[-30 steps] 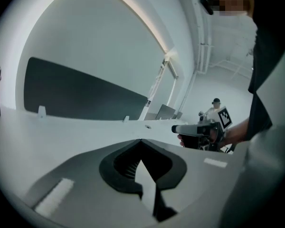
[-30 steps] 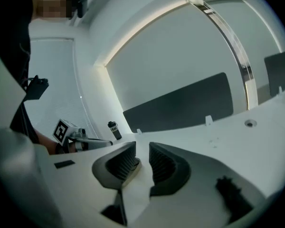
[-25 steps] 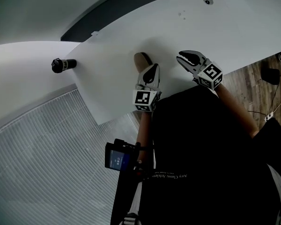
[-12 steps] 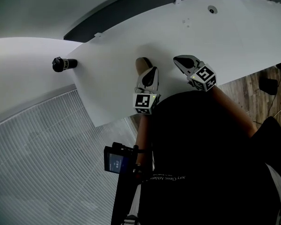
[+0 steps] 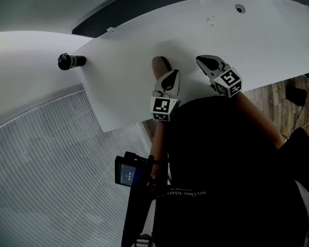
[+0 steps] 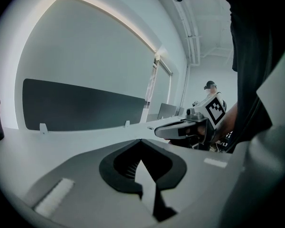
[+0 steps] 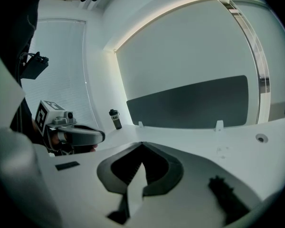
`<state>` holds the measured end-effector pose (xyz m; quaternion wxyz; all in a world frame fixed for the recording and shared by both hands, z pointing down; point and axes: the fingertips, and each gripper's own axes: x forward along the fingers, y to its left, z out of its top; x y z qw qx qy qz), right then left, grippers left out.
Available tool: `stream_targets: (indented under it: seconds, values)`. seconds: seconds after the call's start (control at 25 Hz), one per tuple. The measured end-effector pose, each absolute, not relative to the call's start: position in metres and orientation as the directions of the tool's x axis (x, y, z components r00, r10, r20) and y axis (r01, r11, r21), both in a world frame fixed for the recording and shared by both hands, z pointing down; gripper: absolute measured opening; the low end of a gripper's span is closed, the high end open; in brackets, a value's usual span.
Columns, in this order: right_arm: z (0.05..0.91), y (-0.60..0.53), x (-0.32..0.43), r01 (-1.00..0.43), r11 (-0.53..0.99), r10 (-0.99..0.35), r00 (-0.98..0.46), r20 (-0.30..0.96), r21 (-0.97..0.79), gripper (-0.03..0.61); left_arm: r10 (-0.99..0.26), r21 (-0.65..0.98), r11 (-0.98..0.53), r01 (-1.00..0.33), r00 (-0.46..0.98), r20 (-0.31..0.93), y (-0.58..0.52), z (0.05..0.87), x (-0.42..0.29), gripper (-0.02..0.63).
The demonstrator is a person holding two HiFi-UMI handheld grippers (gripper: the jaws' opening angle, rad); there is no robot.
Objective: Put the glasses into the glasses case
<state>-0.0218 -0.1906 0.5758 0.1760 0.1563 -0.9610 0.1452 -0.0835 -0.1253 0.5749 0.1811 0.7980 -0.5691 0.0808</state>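
A tan oblong glasses case (image 5: 159, 64) lies on the white table (image 5: 123, 81), right in front of my left gripper (image 5: 168, 74); whether they touch I cannot tell. That gripper's jaws meet at the tips (image 6: 141, 140) with nothing visible between them. My right gripper (image 5: 200, 60) hovers to the right of the case, its jaws shut (image 7: 142, 144) and nothing seen in them. Each gripper shows in the other's view: the right gripper (image 6: 157, 132) and the left gripper (image 7: 101, 136). The case is hidden in both gripper views. No glasses show in any view.
A black bottle (image 5: 70, 61) stands far left on the adjoining white surface, also seen as the bottle (image 7: 115, 119). A dark panel (image 7: 190, 103) runs along the table's far edge. The near edge is at the person's body, with wooden floor (image 5: 278, 89) to the right.
My right gripper's jaws stood open a second ago and have closed. Both grippers have stayed almost in place by the case.
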Motion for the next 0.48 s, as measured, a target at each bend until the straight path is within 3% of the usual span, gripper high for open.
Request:
stream_targets:
  seconds: [0.48]
  values:
    - [0.579, -0.2, -0.008, -0.435, 0.879, -0.337, -0.856, 0.392, -0.195, 0.006, -0.846, 0.241, -0.306, -0.921, 0.379, 0.376, -0.119, 0.59, -0.07, 0.008]
